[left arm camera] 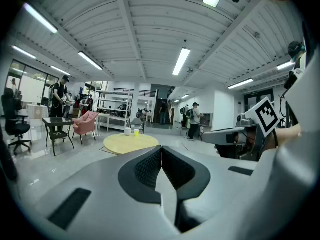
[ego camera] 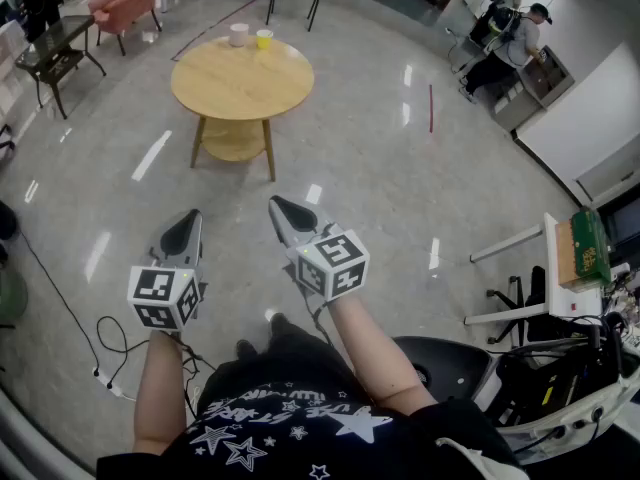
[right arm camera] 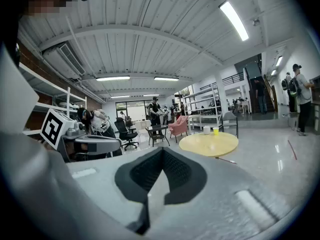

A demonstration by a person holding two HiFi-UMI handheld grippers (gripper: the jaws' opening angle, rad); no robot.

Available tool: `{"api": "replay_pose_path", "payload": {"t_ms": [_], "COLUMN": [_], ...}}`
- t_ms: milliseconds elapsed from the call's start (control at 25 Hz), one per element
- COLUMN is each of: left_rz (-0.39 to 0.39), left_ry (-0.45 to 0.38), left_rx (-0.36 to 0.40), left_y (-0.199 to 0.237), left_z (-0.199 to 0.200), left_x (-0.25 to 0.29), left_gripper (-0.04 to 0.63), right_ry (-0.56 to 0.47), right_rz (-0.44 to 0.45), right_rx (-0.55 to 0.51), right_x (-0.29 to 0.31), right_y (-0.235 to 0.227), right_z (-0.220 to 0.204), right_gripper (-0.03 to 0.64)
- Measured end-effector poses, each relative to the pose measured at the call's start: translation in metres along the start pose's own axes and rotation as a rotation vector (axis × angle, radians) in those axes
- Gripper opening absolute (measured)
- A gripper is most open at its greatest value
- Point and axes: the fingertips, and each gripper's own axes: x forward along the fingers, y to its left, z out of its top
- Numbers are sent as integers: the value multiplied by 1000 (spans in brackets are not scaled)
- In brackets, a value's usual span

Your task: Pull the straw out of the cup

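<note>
We're standing well back from the round table (ego camera: 240, 83) right now, holding both grippers out over bare floor. The left gripper (ego camera: 186, 224) and the right gripper (ego camera: 284, 210) are both sitting clenched with nothing between the jaws, and each gripper's own view is showing the pads pressed together. The white cup (ego camera: 238, 35) and the yellow cup (ego camera: 264, 38) are sitting side by side near the table's far edge. We're not making out any straw from here; it's too small to tell which cup it's in.

What we're worrying about: going for the wrong cup, or reaching across the whole tabletop and nudging a cup off that far edge. Also, if we're pulling the straw with one gripper and not steadying the cup, the cup is probably lifting or tipping along with it, since both look light. And we're needing those jaws opened before arriving, otherwise we're just poking things over.
</note>
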Motion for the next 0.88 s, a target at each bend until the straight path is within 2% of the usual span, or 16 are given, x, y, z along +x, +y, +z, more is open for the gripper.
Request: {"api": "replay_pose_path", "payload": {"t_ms": [240,600,760,880], "left_rz": [8,16,17,23], "left_ry": [5,59,110,110], "left_rx": [9,-38,-31,-35], "left_y": [5,29,43,52], "left_z": [-1,-23,-35,-32], "left_x": [3,-5,0,-1], "left_gripper": [8,8,8,8], "right_ry": [13,39,13,-5], "right_rz": [2,-5,-15,-27], "right_rx": [-13,-11,24,50], "right_x": [6,19,21,23], "right_y": [2,12,11,6], "right_z": [-5,-15,-15,-15], "right_gripper": [-2,-2,-2,0]}}
